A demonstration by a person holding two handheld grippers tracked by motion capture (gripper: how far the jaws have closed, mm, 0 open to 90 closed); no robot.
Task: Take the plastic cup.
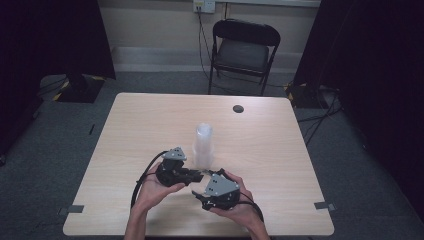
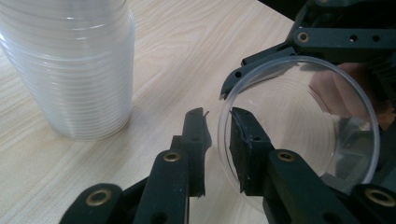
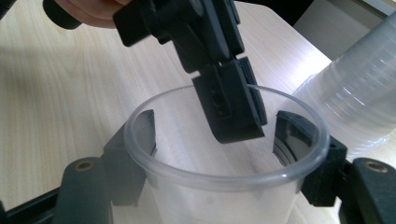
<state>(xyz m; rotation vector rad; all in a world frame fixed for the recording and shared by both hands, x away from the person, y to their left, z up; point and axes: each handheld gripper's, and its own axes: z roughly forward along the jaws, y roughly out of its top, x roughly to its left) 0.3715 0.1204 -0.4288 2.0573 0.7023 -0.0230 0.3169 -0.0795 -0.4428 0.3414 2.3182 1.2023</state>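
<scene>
Even, soft overhead light leaves the pale wooden table (image 1: 150,125) bright against dark, underexposed curtains (image 1: 50,35), while both gripper views are sharp mid-frame but blur the nearest jaws, with faint glare on clear plastic.

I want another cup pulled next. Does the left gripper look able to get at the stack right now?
Probably not yet. The left gripper is pinching the rim of the loose cup held by the right gripper. The stack stands close by, with bare table between.
</scene>
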